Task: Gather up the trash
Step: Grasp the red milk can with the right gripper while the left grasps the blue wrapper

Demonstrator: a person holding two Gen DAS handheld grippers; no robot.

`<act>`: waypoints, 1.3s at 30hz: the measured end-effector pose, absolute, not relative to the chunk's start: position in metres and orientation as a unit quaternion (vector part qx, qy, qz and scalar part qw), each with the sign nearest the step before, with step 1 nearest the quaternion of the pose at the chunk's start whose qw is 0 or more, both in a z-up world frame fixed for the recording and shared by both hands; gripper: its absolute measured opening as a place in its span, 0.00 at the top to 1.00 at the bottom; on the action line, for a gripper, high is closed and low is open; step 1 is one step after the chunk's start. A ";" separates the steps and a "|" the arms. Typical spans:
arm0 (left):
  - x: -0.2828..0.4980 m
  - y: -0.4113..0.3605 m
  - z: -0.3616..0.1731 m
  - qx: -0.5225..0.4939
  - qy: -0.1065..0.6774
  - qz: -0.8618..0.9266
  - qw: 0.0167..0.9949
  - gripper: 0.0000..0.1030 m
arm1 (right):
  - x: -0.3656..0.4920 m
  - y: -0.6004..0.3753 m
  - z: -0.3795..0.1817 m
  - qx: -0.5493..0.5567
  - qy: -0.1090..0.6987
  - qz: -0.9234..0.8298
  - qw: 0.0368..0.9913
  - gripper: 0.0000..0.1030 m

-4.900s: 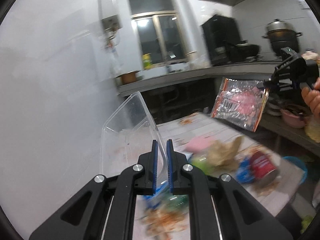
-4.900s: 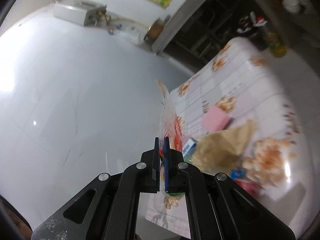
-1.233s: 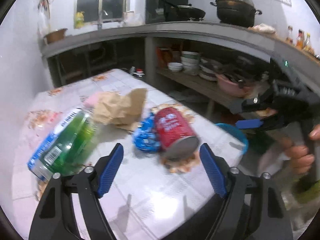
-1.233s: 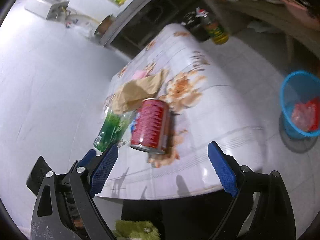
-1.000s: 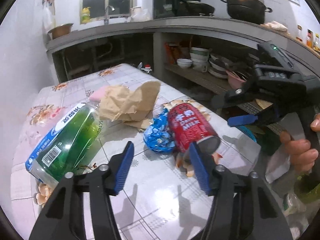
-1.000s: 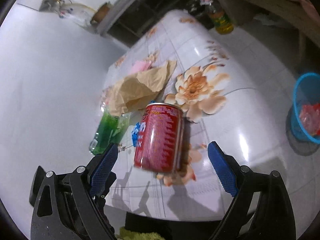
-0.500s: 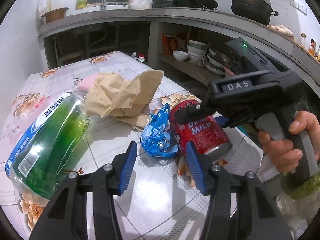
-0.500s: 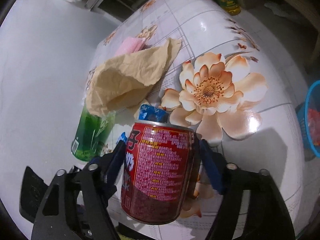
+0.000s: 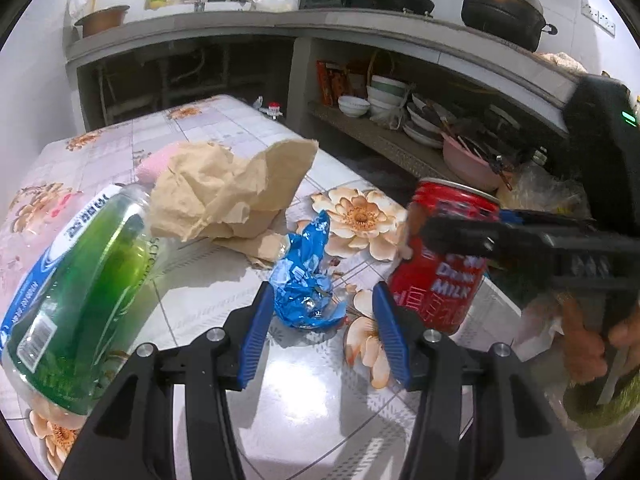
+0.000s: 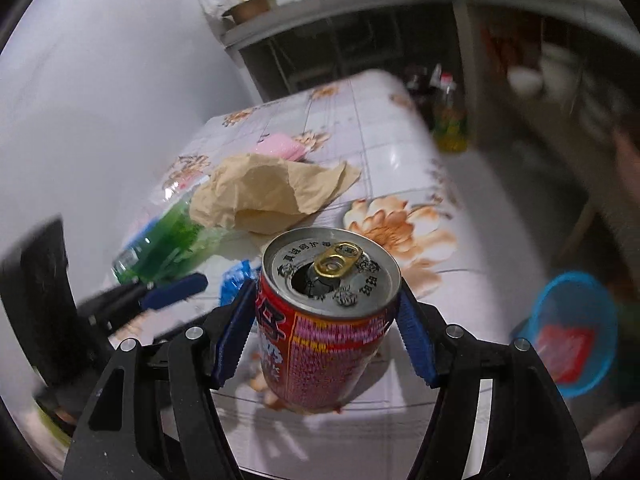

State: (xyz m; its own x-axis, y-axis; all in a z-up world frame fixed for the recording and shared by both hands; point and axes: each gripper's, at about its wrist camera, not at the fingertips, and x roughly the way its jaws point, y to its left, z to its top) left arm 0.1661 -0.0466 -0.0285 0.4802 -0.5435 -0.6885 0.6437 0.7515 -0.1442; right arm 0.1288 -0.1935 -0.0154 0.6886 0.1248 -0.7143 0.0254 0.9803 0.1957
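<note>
The right gripper (image 10: 326, 336) clamps the red drink can (image 10: 326, 320) across its body, one blue pad on each side, and the can hangs clear of the flowered table (image 10: 384, 152) with its opened top facing the camera. The left gripper (image 9: 320, 334) stands half open over the table. Its jaws frame the crumpled blue wrapper (image 9: 306, 280) without pressing on it.

The blue waste basket (image 10: 576, 328) sits on the floor beside the table, to the right in the right wrist view, with a red packet already inside. Other trash on the table: a green plastic bottle (image 9: 76, 296) lying on its side, a crumpled brown paper bag (image 9: 228, 192) just behind the wrapper, and a pink item (image 10: 280, 146) further back.

Step in hand, as judged: carry the can to the basket and release it.

- Keep the squeeze even. The pads sit near the top half of the can, so a loose hold could let it pivot or slip.
- The can is open. Hold it near upright during travel, since any leftover liquid could spill on the table or floor.
- Bring the can over the mouth of the basket, low enough to avoid a bounce, then spread the pads.
- For the wrapper, lower the left pads to either side of the crumpled mass before closing. Foil is thin and springy, so a grip on one edge may tear or slide off.
</note>
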 end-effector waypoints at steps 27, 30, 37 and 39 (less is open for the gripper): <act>0.163 -0.061 -0.048 0.112 0.392 -0.306 0.860 0.72 | 0.095 -0.180 -0.024 0.036 0.366 0.019 0.930 0.38; 0.150 -0.057 -0.046 0.112 0.391 -0.310 0.859 0.72 | 0.096 -0.181 -0.026 0.046 0.374 0.025 0.926 0.37; 0.138 -0.051 -0.046 0.112 0.390 -0.309 0.860 0.73 | 0.097 -0.181 -0.025 0.054 0.375 0.025 0.925 0.35; 0.138 -0.049 -0.045 0.108 0.390 -0.309 0.861 0.73 | 0.097 -0.181 -0.027 0.056 0.377 0.024 0.924 0.35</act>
State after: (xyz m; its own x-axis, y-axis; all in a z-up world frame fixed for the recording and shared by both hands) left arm 0.1376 -0.0486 -0.0453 0.5048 -0.4481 -0.7378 0.6159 0.7858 -0.0559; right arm 0.0973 -0.1808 -0.0268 0.7152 0.0864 -0.6936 -0.0017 0.9926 0.1218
